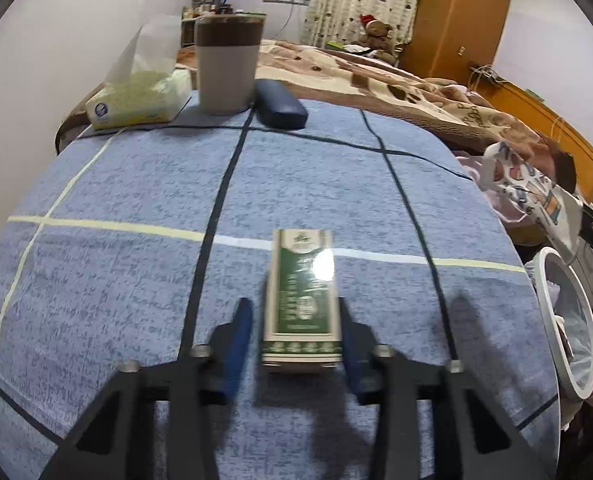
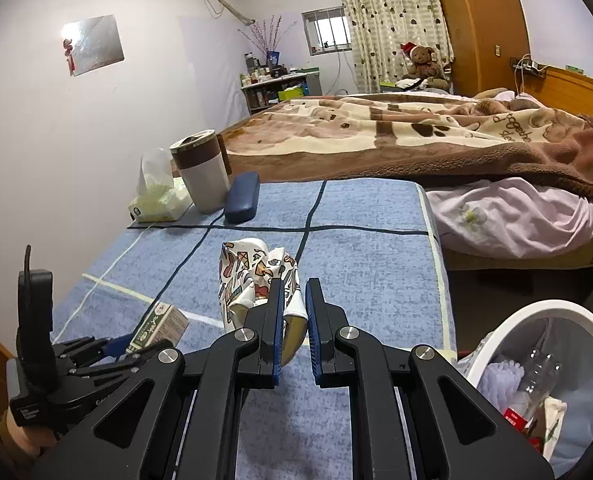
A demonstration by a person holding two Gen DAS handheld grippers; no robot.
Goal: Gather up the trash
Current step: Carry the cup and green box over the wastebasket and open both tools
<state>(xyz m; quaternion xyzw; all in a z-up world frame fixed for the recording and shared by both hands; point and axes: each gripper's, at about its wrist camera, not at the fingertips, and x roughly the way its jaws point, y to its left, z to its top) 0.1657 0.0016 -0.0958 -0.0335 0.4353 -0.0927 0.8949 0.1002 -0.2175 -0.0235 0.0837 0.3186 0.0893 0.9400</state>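
The left gripper (image 1: 296,320) has its 2 blue-padded fingers (image 1: 238,334) spread apart on either side of a green and white carton (image 1: 301,300) that lies flat on the blue tablecloth (image 1: 136,184). The right finger sits close against the carton's edge, the left one a little off it; whether either pad presses on it cannot be told. In the right wrist view the same carton (image 2: 162,326) shows at the tips of the left gripper (image 2: 126,346), near the table's front edge.

The right gripper (image 2: 295,312) pinches a crumpled patterned wrapper (image 2: 252,276), the fingers drawn near together with a fold of it caught at the left pad (image 2: 277,320). The wrapper appears held up above the cloth. From the left wrist view it hangs at the table's right side (image 1: 532,196).

Just beside the table on the right stands a white bin (image 2: 552,312) with a clear bottle (image 2: 536,372) and other scraps inside. At the far end of the table stand a tissue pack (image 1: 136,100), a grey and brown cup (image 1: 228,64) and a dark blue case (image 1: 280,104), close together.
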